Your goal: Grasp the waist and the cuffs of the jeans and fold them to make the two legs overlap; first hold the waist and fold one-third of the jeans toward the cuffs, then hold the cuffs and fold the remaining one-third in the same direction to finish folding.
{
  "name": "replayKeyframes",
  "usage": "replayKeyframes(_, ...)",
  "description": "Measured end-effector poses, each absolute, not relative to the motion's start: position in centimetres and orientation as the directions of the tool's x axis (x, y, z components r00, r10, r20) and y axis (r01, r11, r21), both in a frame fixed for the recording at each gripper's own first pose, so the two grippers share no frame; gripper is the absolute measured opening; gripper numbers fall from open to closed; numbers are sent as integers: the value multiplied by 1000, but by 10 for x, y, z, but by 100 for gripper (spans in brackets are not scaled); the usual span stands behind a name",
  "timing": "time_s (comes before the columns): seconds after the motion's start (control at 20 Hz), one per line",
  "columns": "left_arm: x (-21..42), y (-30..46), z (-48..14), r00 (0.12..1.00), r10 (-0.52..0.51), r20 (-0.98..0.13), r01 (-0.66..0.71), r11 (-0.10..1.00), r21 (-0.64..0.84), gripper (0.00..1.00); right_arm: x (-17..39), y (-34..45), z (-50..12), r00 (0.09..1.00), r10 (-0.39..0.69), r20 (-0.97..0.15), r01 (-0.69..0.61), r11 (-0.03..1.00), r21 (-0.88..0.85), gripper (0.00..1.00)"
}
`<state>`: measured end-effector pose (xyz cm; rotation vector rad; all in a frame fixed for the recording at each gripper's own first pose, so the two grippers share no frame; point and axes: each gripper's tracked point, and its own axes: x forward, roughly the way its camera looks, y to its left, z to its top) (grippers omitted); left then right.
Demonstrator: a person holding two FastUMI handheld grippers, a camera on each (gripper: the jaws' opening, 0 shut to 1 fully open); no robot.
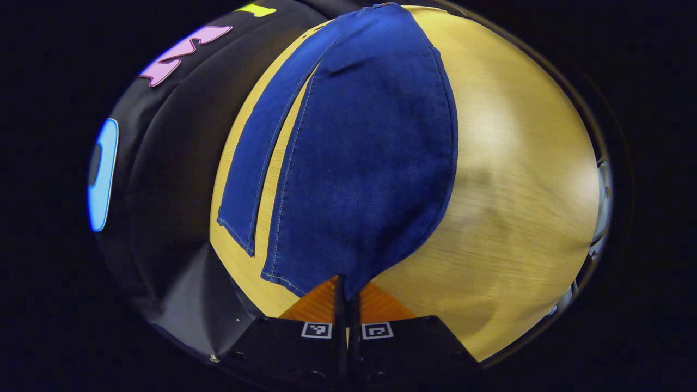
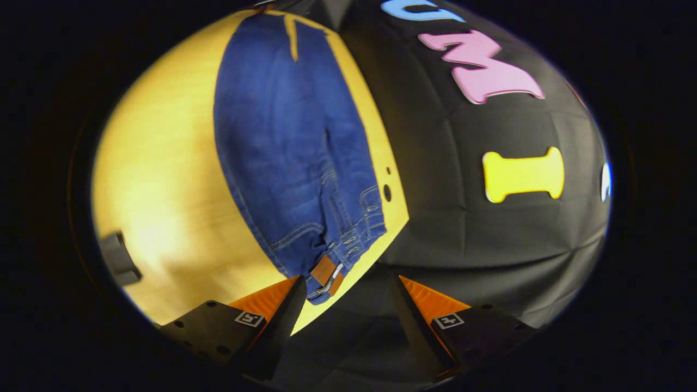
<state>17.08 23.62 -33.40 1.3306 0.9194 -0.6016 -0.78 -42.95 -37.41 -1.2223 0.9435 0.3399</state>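
Left gripper view: the left gripper (image 1: 347,291) has its fingers pinched together on the cuff of the near leg of the blue jeans (image 1: 370,163), which stretch away across the wooden table (image 1: 517,179); the far leg lies flat beside it. In the right gripper view the right gripper (image 2: 348,294) is spread wide, holding nothing, just short of the jeans' waist (image 2: 326,272) at the table edge

Dark blue jeans (image 1: 370,152) with pale stitching and brown waist patch (image 2: 326,272), yellow woodgrain table (image 1: 517,190), orange fingers (image 2: 430,299)
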Motion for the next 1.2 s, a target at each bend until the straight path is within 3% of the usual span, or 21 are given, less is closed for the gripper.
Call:
replayKeyframes(0.25,171,237,-333,531,150,-834,816,174,551,6,-22,-460,-431,494,-259,-830,-802,233,-551,96)
replayKeyframes(0.6,169,236,-335,540,163,-826,818,128,560,6,18,-447,-444,605,-205,-769,-775,70,-628,92)
replayKeyframes(0.75,169,237,-335,549,173,-818,814,115,570,6,38,-447,-464,593,-199,-780,-775,122,-620,87)
replayKeyframes(0.9,171,238,-335,564,192,-803,790,160,592,6,38,-444,-473,553,-215,-805,-788,178,-589,29)
replayKeyframes(0.95,172,239,-334,569,199,-798,779,179,600,6,36,-447,-474,548,-215,-808,-792,176,-584,27)
replayKeyframes(1.1,162,230,-335,550,206,-809,779,221,587,6,14,-443,-469,473,-168,-865,-836,226,-501,11)
replayKeyframes(1.2,152,225,-333,510,176,-842,810,231,539,6,-2,-443,-461,437,-153,-887,-865,201,-461,10)
